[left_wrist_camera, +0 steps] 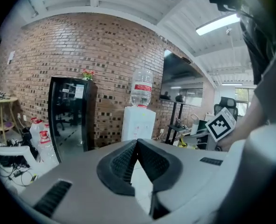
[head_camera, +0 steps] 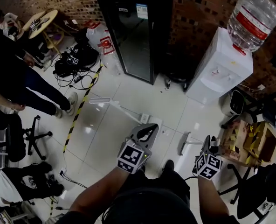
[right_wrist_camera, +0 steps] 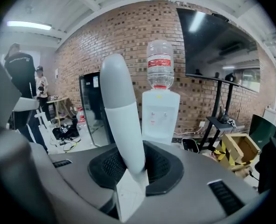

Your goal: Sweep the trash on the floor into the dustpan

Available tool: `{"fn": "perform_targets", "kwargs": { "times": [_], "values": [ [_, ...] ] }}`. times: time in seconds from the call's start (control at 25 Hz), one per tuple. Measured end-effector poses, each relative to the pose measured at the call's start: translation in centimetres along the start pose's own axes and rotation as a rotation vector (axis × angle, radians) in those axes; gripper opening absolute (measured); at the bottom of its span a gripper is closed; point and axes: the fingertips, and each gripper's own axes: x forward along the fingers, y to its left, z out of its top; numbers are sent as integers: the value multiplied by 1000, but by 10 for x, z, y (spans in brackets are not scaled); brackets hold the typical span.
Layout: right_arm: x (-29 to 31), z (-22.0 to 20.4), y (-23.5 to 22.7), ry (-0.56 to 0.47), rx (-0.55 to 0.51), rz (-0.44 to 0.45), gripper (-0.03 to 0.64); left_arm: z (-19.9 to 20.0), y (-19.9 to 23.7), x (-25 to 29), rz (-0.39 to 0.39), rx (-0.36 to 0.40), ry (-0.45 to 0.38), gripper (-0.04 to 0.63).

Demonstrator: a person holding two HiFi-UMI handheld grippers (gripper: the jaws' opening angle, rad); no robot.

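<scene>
In the head view a white long-handled tool, apparently the broom, lies on the pale tiled floor, its head at the far left. My left gripper hovers just over its near end, jaws shut; the left gripper view shows nothing between them. My right gripper is shut on a white rounded handle that sticks out past the jaws. That handle seems to lead to a white flat piece standing on the floor left of the gripper, likely the dustpan. A small pale scrap lies between the two tools.
A black glass-door fridge and a white water dispenser stand against the brick wall ahead. Cardboard boxes sit right. A person, an office chair, a cable pile and yellow-black floor tape are left.
</scene>
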Motion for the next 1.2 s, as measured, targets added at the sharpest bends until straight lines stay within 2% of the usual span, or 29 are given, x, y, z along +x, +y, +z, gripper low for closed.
{"fn": "perform_targets", "kwargs": {
  "times": [0.12, 0.32, 0.44, 0.6, 0.8, 1.0, 1.08, 1.2],
  "values": [
    [8, 1, 66, 7, 10, 27, 97, -16, 32, -24, -13, -3, 8, 14],
    [25, 16, 163, 0, 48, 74, 97, -25, 83, -61, 20, -40, -7, 14],
    [35, 27, 203, -27, 97, 100, 97, -22, 101, -72, 18, -30, -14, 14],
    [39, 41, 241, -63, 103, 140, 95, -14, 117, -89, 12, -21, -40, 14],
    [18, 55, 227, -107, 118, 125, 94, -16, 119, -100, 0, -36, -36, 14],
    [-9, 74, 166, -149, 176, 75, 91, 0, 94, -85, -31, -46, -57, 14],
    [-25, 89, 143, -177, 185, 85, 91, 13, 78, -77, -45, -43, -65, 14],
    [-51, 118, 122, -218, 149, 148, 92, 37, 52, -68, -66, -21, -89, 14]
  ]
}}
